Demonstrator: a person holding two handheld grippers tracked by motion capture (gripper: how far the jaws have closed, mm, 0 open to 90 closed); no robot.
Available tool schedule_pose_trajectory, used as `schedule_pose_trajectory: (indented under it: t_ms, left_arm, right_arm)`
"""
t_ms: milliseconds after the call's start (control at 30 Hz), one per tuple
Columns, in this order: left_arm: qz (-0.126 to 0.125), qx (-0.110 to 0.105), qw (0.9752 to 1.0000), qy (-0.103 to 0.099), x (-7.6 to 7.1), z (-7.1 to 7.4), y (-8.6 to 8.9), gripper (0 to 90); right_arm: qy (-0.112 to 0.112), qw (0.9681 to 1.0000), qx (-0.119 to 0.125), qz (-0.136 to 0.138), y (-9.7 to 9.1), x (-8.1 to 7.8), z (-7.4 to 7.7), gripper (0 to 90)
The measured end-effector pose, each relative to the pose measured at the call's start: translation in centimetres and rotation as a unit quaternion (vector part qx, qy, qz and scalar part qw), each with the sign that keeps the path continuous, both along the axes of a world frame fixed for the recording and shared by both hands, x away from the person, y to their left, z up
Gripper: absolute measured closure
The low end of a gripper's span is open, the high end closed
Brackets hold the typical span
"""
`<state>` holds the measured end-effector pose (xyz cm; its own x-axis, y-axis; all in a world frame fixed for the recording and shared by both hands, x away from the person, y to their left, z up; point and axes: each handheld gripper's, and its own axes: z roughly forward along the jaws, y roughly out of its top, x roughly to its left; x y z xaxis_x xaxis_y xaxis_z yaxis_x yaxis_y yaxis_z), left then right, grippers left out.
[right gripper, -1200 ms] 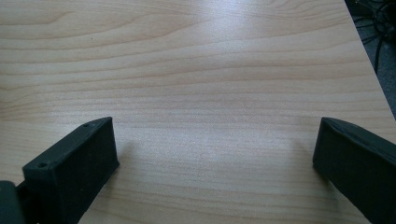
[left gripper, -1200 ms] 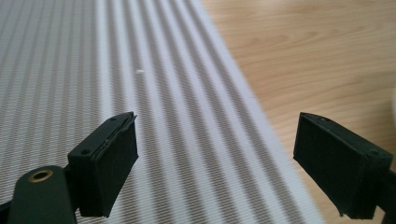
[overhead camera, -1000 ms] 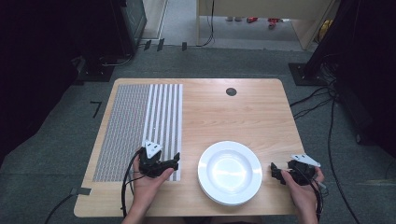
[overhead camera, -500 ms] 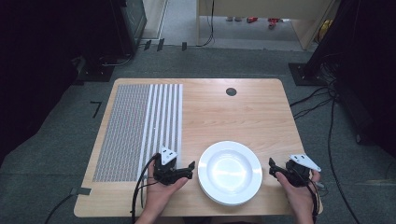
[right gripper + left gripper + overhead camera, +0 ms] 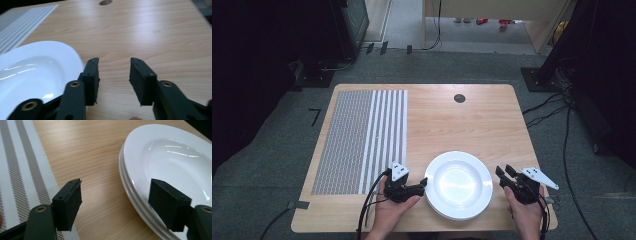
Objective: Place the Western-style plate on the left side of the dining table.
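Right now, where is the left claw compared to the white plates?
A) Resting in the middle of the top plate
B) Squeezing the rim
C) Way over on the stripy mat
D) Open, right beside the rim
D: the left claw is open, its two black jaws spread at the near rim of the white plates with nothing between them.

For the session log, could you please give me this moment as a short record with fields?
surface: wooden table
mat: striped placemat on the table's left part
plates: stack of white plates near the front edge, at least two rims in the left gripper view
left gripper: open, at the stack's left rim, one jaw over the plate
right gripper: open, over bare wood right of the stack
hole: dark round grommet near the far edge
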<state>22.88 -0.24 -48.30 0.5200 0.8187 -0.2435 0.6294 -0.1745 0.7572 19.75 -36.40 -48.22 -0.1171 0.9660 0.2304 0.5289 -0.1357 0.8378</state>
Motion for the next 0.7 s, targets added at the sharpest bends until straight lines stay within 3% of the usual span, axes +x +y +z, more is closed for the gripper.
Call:
schedule_pose_trajectory:
  t_ms: [133, 333, 500, 700]
  left_arm:
    - [-0.010, -0.007, 0.9999, -0.003, -0.2, 0.0, -0.2, 36.4]
    - [-0.023, -0.007, 0.9997, -0.009, -0.7, 0.0, -0.6, 45.4]
    - [-0.033, -0.008, 0.9994, -0.007, -0.9, 0.0, -0.9, 48.9]
    - [-0.041, -0.010, 0.9991, 0.001, -1.2, 0.1, -1.1, 54.0]
  right_arm:
    - [0.004, 0.9987, 0.035, 0.037, 0.1, 0.2, -0.4, 69.2]
    - [0.003, 0.9974, 0.038, 0.061, 0.8, 0.4, -1.1, 69.1]
    - [0.006, 0.9974, 0.020, 0.070, 1.6, 0.4, -1.1, 71.8]
    - [0.017, 0.9962, 0.042, 0.074, 1.9, 0.3, -1.1, 76.7]
